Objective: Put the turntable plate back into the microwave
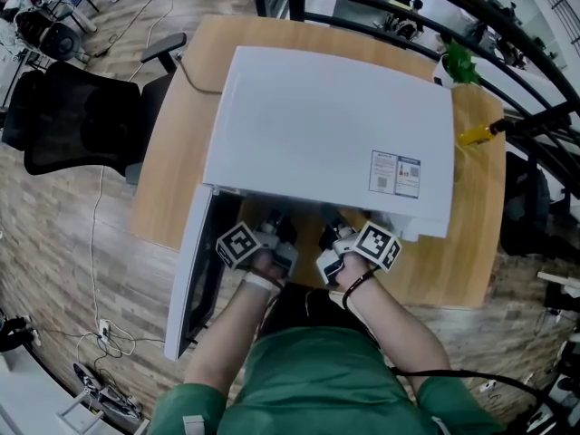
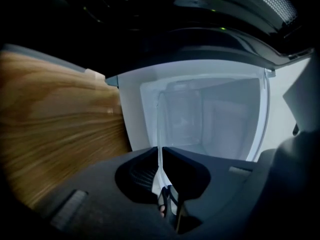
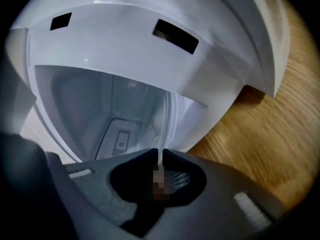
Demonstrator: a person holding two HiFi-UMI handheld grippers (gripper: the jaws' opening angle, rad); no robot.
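A white microwave (image 1: pixel 326 134) stands on a wooden table (image 1: pixel 168 161), its door (image 1: pixel 195 279) swung open to the left. I hold the clear glass turntable plate between both grippers at the mouth of the cavity (image 2: pixel 225 119). In the left gripper view the plate (image 2: pixel 161 134) shows edge-on, with my left gripper (image 2: pixel 160 153) shut on its rim. My right gripper (image 3: pixel 159 155) is shut on the opposite rim, and the plate (image 3: pixel 164 116) reaches into the white cavity. From the head view the plate is hidden under the microwave's top, with the left gripper (image 1: pixel 275 225) and right gripper (image 1: pixel 331 229) at the opening.
A black office chair (image 1: pixel 82 116) stands left of the table. On the table's right side lie a yellow-handled tool (image 1: pixel 476 134) and a green plant (image 1: pixel 458 62). Black railings run along the right. Cables (image 1: pixel 95 243) trail over the wooden floor.
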